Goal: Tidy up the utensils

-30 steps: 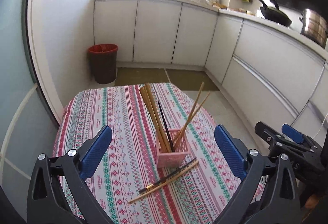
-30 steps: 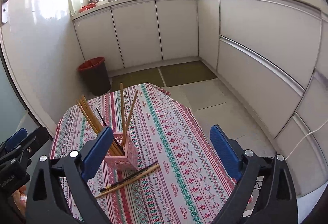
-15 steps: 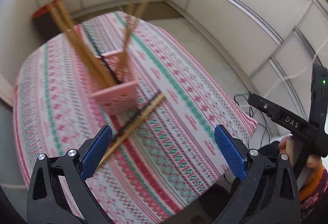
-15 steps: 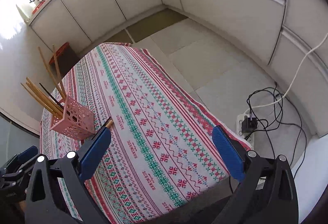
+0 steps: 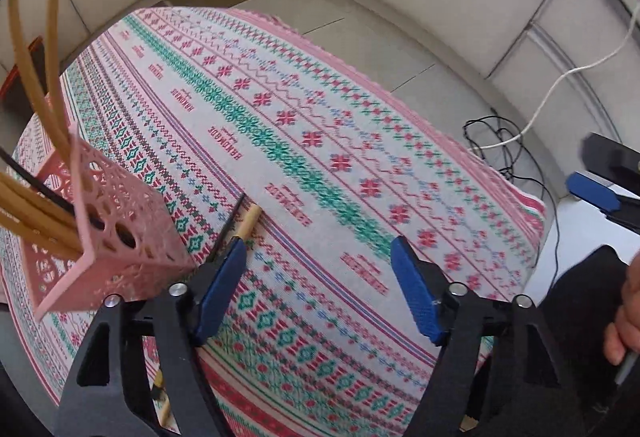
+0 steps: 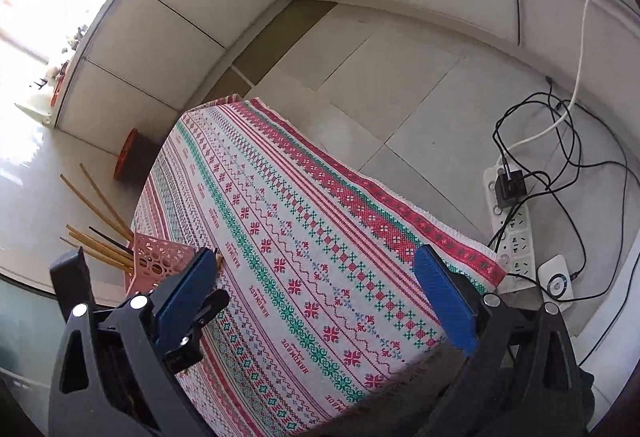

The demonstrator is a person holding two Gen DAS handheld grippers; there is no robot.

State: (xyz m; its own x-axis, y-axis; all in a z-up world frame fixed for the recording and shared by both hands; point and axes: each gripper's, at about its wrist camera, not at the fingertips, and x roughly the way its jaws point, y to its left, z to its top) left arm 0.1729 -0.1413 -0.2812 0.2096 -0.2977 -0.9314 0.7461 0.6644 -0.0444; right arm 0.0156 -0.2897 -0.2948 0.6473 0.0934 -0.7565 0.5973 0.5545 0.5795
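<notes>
A pink perforated holder (image 5: 108, 237) stands on the patterned tablecloth (image 5: 320, 157) with several wooden chopsticks and a black one in it. A wooden chopstick (image 5: 249, 223) and a black chopstick (image 5: 230, 223) lie beside it, partly hidden under my left gripper's left finger. My left gripper (image 5: 320, 289) is open, low over the cloth, right of the holder. My right gripper (image 6: 316, 301) is open and empty above the table; the holder (image 6: 158, 263) and the left gripper's body (image 6: 188, 325) show at its left.
The table's right edge (image 6: 400, 221) drops to a tiled floor with a power strip (image 6: 514, 233) and cables. A red-rimmed bin (image 6: 128, 157) stands beyond the table's far corner. White cabinets (image 6: 200, 17) line the walls.
Both grippers have tilted down and moved closer to the table. The left gripper has come down next to the holder, over the loose chopsticks. Both stay open.
</notes>
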